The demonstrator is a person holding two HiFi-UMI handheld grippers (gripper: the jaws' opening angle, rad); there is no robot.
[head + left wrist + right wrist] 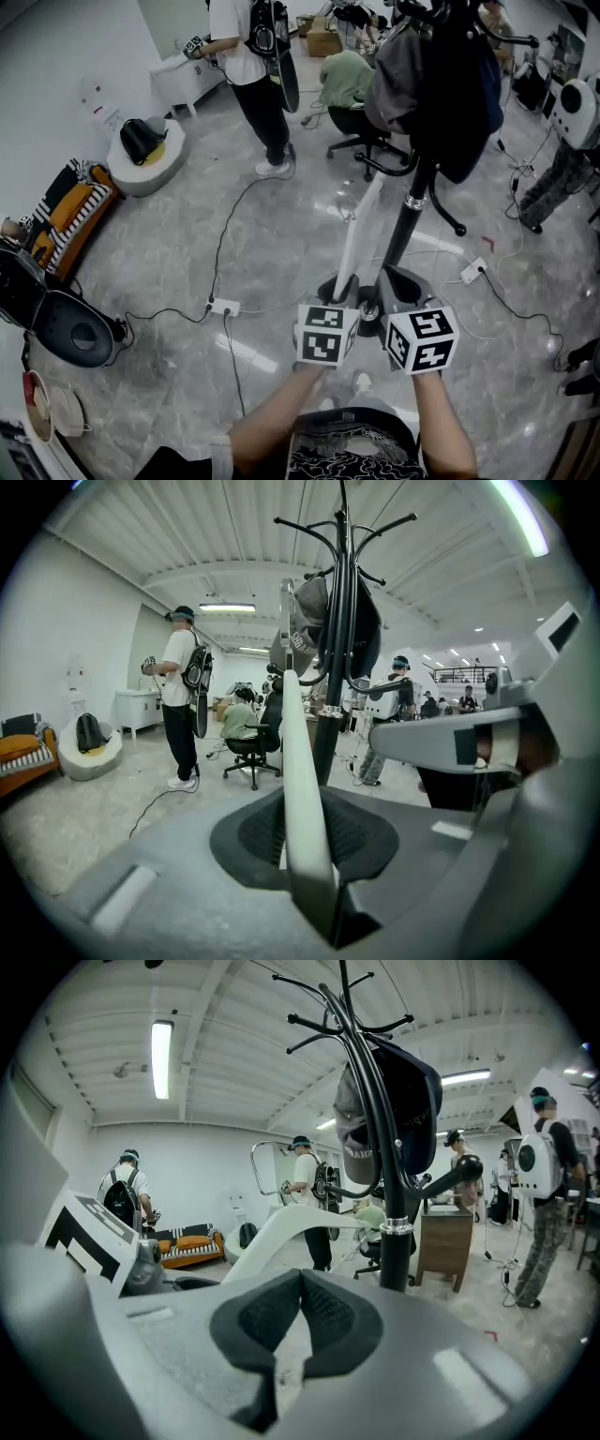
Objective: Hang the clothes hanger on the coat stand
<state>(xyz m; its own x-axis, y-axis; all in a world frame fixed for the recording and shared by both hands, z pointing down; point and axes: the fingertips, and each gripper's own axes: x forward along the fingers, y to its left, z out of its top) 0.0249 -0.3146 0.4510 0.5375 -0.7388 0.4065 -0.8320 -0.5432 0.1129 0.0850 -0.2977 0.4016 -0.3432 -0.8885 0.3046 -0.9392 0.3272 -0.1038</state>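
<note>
A white clothes hanger is clamped at its lower end between the jaws of the left hand-held gripper. From there it is held slanting upward towards the black coat stand. In the left gripper view the hanger is seen gripped between the pads of that hand-held gripper, with its top just beside the stand. Whether it touches cannot be told. The hanger is not hung on a peg. Dark and grey garments are carried on the stand's upper pegs. The right hand-held gripper is held near the stand's pole, above the marbled floor. Its jaws are closed together on nothing.
</note>
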